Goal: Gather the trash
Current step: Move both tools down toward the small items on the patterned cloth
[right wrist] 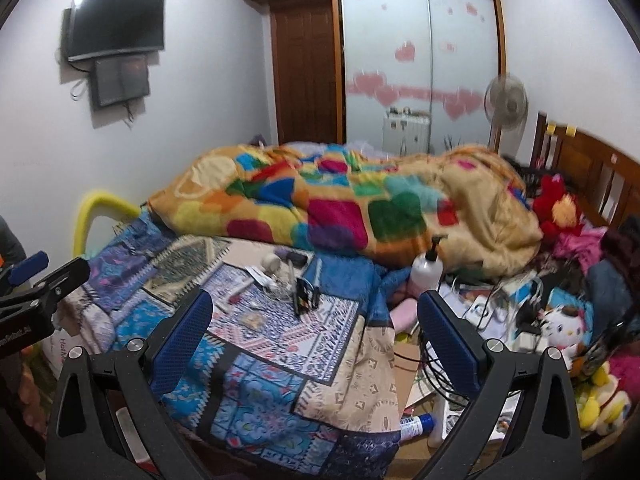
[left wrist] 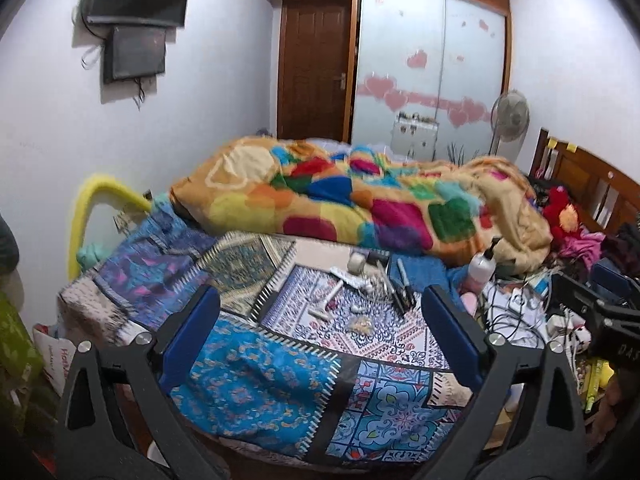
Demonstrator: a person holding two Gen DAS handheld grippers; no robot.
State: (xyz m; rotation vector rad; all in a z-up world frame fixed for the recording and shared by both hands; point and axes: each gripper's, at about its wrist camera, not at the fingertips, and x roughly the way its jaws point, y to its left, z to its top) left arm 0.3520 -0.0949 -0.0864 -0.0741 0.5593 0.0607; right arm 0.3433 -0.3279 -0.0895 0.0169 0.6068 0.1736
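Observation:
Small litter lies on the patterned bed cover [left wrist: 280,368]: a crumpled wrapper [left wrist: 362,325], a white stick [left wrist: 335,293], a roll of tape [left wrist: 357,263] and dark pens [left wrist: 404,294]. The same pile shows in the right wrist view [right wrist: 280,280], with the wrapper [right wrist: 252,320] in front. My left gripper [left wrist: 320,332] is open and empty, held above the cover short of the litter. My right gripper [right wrist: 314,328] is open and empty, to the right of the left one, which shows at the left edge [right wrist: 36,280].
A colourful quilt [left wrist: 340,192] is heaped across the bed behind the litter. A white pump bottle [right wrist: 426,270], tangled cables [right wrist: 480,304], plush toys [right wrist: 560,208] and clothes crowd the right side. A wooden headboard [right wrist: 580,168], a fan [right wrist: 506,100] and a wardrobe [right wrist: 420,60] stand beyond.

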